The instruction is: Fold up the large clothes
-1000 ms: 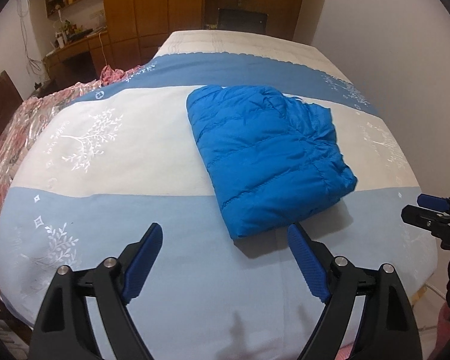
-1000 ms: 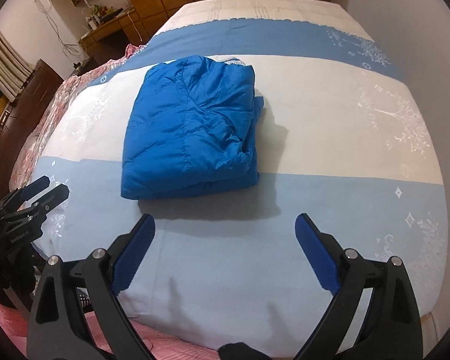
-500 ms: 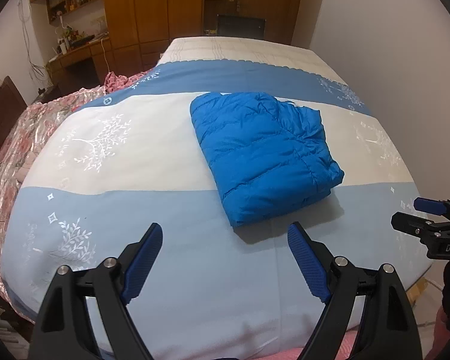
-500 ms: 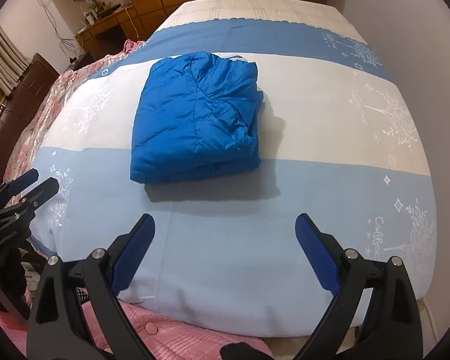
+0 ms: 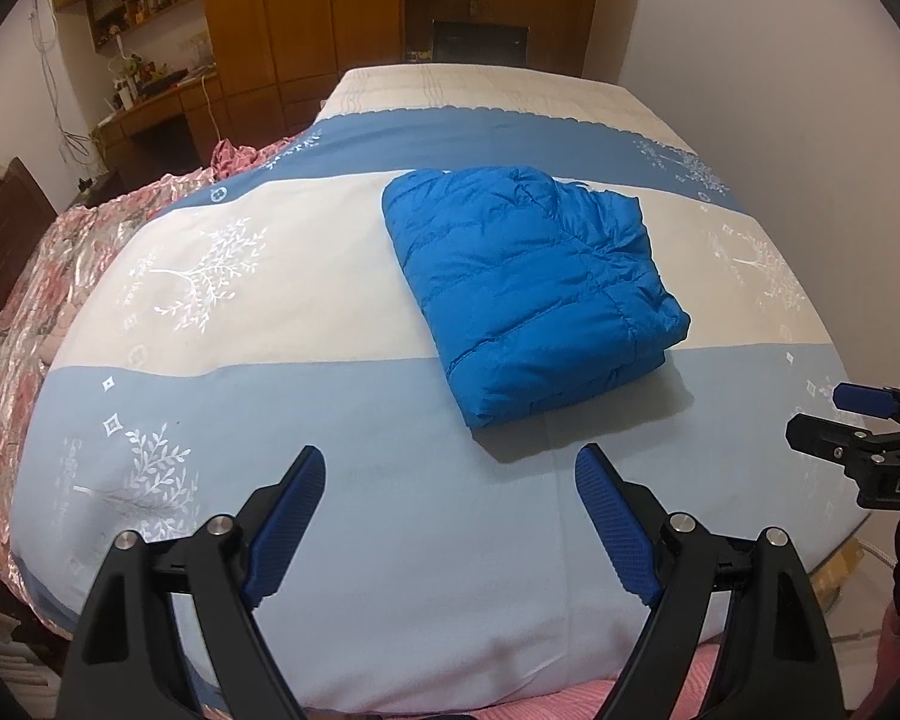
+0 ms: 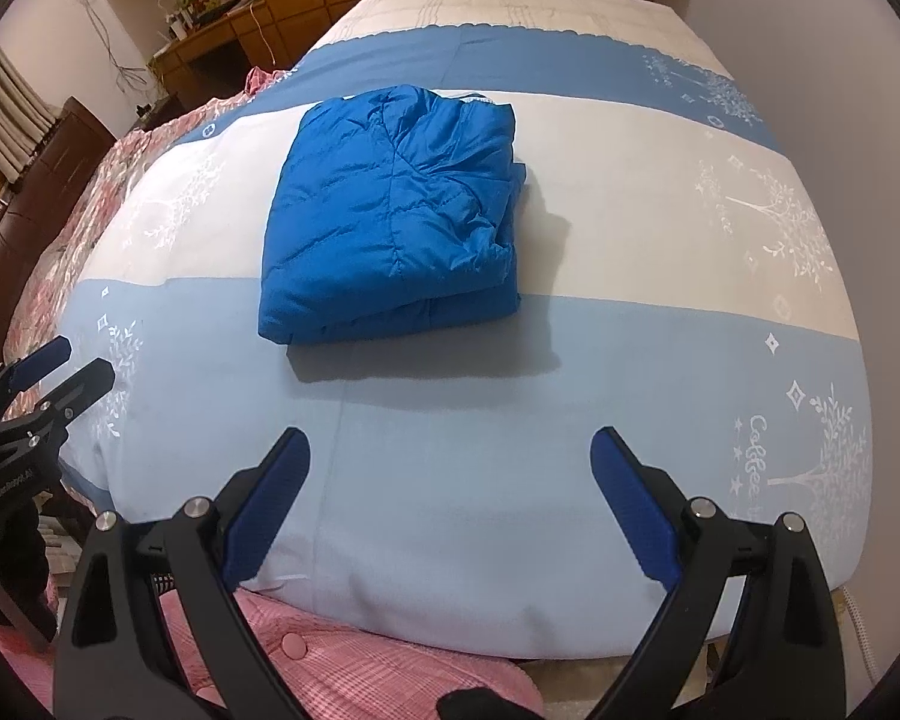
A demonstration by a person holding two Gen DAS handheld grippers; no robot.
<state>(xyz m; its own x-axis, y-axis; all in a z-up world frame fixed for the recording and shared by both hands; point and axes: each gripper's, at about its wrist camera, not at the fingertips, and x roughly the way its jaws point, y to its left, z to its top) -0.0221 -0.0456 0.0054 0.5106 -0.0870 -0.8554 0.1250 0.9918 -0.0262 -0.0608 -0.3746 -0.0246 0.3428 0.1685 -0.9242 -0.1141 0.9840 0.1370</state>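
A blue puffer jacket point(image 5: 534, 288) lies folded into a compact rectangle on the bed, also seen in the right wrist view point(image 6: 390, 222). My left gripper point(image 5: 450, 462) is open and empty, held back over the light blue band near the bed's foot. My right gripper point(image 6: 450, 450) is open and empty, also held back from the jacket. The right gripper shows at the right edge of the left wrist view point(image 5: 864, 432); the left gripper shows at the left edge of the right wrist view point(image 6: 42, 384). Neither touches the jacket.
The bed point(image 5: 240, 396) has a blue and white cover with tree prints. A pink floral quilt point(image 5: 24, 300) lies along its left side. Wooden wardrobes point(image 5: 306, 12) and a desk point(image 5: 150, 102) stand behind. A white wall point(image 5: 780, 60) runs along the right.
Both grippers have drawn back from the folded jacket toward the bed's foot and risen a little. The jacket has not moved. Both stay open.
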